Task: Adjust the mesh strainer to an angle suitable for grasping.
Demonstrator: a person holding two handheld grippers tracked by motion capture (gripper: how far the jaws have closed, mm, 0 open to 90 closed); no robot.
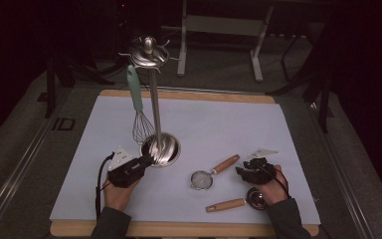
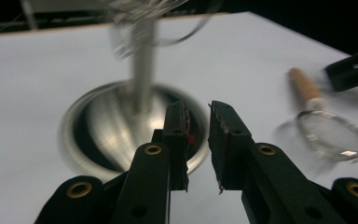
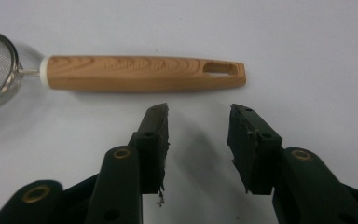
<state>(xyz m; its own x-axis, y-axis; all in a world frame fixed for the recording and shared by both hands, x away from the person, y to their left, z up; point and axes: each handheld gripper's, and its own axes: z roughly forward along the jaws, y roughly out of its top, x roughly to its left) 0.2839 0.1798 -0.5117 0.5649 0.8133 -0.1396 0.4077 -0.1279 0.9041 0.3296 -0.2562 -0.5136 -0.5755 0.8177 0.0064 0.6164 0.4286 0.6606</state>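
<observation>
Wooden strainer handle lies just beyond the released right hand-held gripper; left hand-held gripper, slightly parted and empty, sits beside the steel stand base.

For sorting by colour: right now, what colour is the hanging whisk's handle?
Pale mint green whisk handle, clearest in the high view.

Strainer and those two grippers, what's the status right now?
Left gripper at utensil stand base, jaws nearly closed, empty. Right gripper open, short of strainer handle. Nothing between.

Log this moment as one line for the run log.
left gripper: open, at steel utensil stand base | right gripper: open, near wooden-handled mesh strainer | teal-handled whisk: hanging on stand
</observation>
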